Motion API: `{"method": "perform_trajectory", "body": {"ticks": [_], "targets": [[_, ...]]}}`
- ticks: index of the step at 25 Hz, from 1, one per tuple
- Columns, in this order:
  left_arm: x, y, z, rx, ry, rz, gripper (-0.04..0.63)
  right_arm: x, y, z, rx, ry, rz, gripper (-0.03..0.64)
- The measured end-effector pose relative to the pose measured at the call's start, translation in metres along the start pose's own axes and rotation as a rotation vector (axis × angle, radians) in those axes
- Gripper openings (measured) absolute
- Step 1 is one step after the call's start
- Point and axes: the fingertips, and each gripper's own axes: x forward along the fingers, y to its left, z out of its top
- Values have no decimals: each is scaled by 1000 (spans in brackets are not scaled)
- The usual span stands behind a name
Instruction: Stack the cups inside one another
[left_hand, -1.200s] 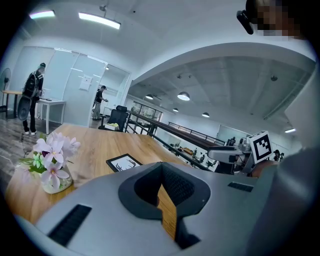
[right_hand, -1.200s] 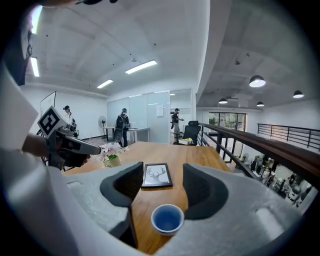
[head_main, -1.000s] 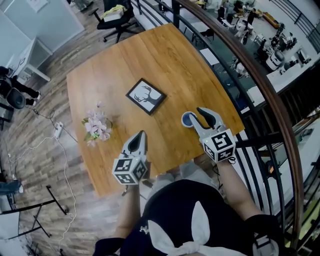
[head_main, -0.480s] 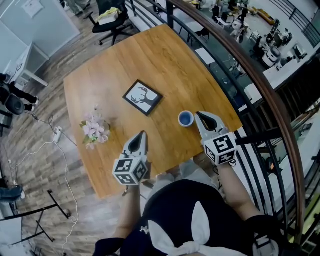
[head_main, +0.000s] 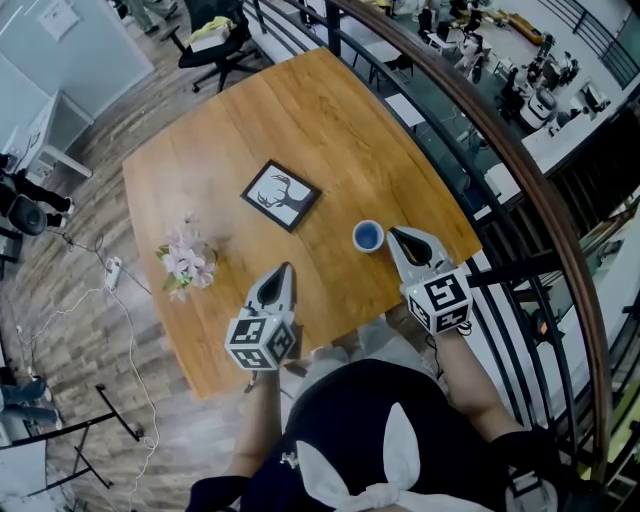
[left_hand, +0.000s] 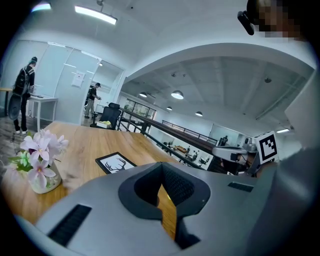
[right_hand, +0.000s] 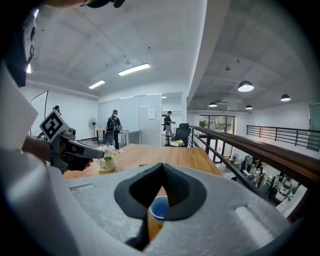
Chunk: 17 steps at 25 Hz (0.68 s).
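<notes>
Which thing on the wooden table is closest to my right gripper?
The small cup with a blue inside, just beside the shut right gripper. The black-framed deer picture and the pink flower vase sit farther left.

Wooden table (head_main: 300, 120), plank floor (head_main: 65, 320), dark railing (head_main: 505, 140) (office chair (head_main: 215, 35) beyond)

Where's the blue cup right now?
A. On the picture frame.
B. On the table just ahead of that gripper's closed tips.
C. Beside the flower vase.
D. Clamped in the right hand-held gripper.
B: the blue cup stands on the table just beyond the right hand-held gripper, whose jaws are shut with nothing between them.
</notes>
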Motion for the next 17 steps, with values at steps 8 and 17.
{"method": "perform_trajectory", "body": {"ticks": [8, 17], "targets": [[2, 0, -1, 2, 4, -5, 15, 1, 2, -5, 2, 11, 1, -3], [3, 2, 1, 1, 12, -4, 15, 3, 1, -5, -2, 28, -3, -3]]}}
